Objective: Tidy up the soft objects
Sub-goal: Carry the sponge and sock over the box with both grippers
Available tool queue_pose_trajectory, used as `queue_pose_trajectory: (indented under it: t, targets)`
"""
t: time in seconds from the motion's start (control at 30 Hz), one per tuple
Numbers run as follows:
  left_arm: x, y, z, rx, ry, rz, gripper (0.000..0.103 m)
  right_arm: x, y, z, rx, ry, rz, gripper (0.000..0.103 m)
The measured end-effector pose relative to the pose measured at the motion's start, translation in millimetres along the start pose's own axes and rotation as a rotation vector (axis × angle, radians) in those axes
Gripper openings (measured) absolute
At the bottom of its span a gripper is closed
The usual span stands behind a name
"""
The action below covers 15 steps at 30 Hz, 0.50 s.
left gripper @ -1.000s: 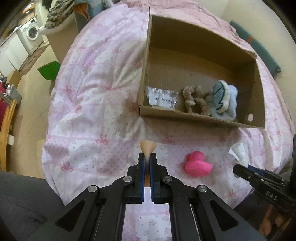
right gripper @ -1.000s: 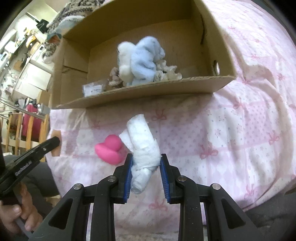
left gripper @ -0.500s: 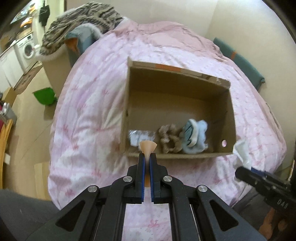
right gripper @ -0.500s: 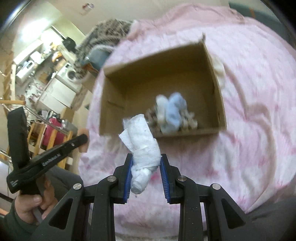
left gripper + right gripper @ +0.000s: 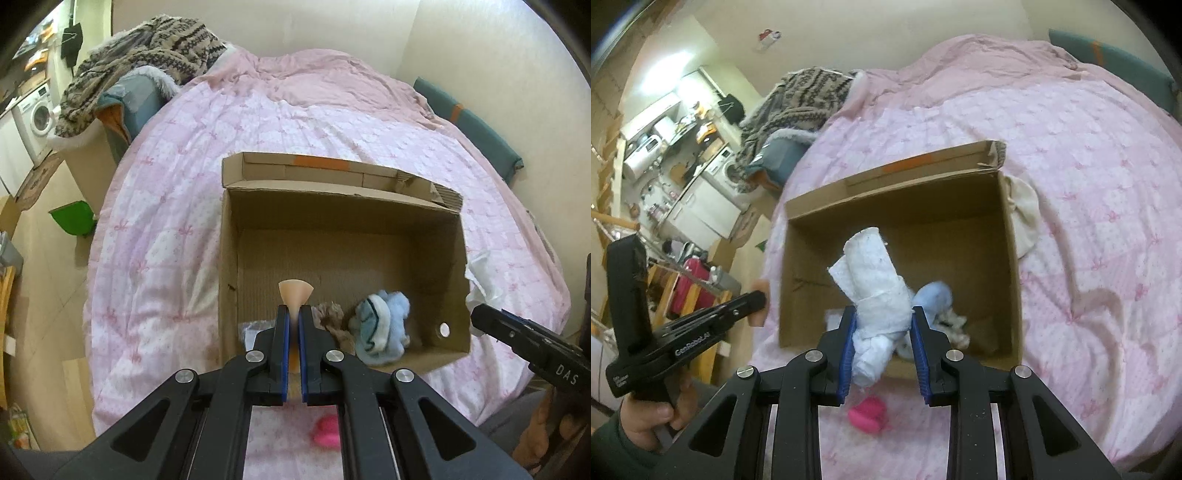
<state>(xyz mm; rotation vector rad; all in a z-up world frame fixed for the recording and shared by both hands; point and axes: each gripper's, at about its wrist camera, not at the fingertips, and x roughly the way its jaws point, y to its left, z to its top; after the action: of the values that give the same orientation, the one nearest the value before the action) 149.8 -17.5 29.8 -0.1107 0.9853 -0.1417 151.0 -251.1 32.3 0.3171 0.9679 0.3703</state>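
An open cardboard box (image 5: 343, 229) lies on the pink bed and also shows in the right wrist view (image 5: 1010, 258). It holds a blue and white plush (image 5: 382, 328), a brown knitted piece (image 5: 332, 319) and a clear packet (image 5: 251, 330). My left gripper (image 5: 290, 314) is shut on a flat peach sponge (image 5: 295, 291), above the box's near wall. My right gripper (image 5: 882, 314) is shut on a knotted white cloth (image 5: 875, 288), held over the box's near edge. A pink rubber duck (image 5: 868, 413) lies on the bed in front of the box; it also shows in the left wrist view (image 5: 327, 432).
A cream cloth (image 5: 1023, 214) lies against the box's right wall. A patterned blanket (image 5: 144, 62) is heaped on a chair left of the bed. A green bin (image 5: 72, 221) stands on the floor. A teal cushion (image 5: 472, 129) lines the right wall.
Both grippers have risen and moved forward over the box's near edge with their loads. The duck has dropped to the bottom of both views.
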Motion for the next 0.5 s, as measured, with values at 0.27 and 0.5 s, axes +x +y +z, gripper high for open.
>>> queue_pose_trajectory:
  t: [0.27, 0.5]
  targets:
    - [44.1, 2.1, -10.5, 0.013, 0.026, 0.036, 0.004, 45.7, -29.4, -12.2, 0.062, 0.085, -0.035, 0.030]
    - [57.3, 0.4, -19.3, 0.030, 0.037, 0.029, 0.004, 64.2, -39.3, -14.8, 0.079, 0.119, -0.082, 0.030]
